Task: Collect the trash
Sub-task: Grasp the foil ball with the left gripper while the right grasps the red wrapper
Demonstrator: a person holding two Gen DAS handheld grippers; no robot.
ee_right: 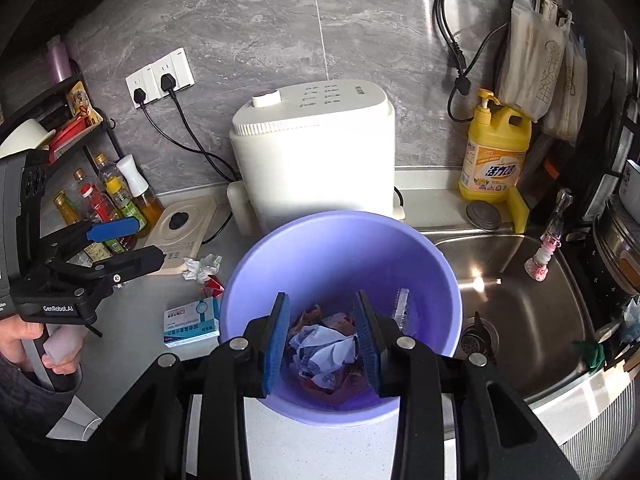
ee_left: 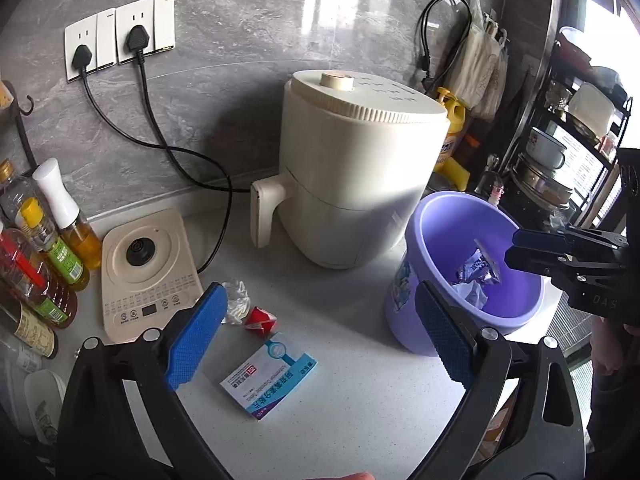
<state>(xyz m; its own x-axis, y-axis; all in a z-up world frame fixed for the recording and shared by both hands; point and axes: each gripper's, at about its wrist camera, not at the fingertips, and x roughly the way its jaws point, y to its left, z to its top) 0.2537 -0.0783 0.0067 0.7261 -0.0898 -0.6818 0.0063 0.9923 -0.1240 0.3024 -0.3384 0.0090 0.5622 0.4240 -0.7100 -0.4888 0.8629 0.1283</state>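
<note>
A purple bucket stands on the white counter and holds crumpled wrappers. My right gripper is open and empty above the bucket's mouth; it shows in the left wrist view over the bucket with a wrapper just beneath it. My left gripper is open and empty above the counter. Below it lie a blue-and-white medicine box, a red wrapper and crumpled clear plastic.
A cream air fryer stands behind the bucket, a kettle base and oil bottles to the left. A steel sink and yellow detergent bottle lie right. Two cords run from wall sockets.
</note>
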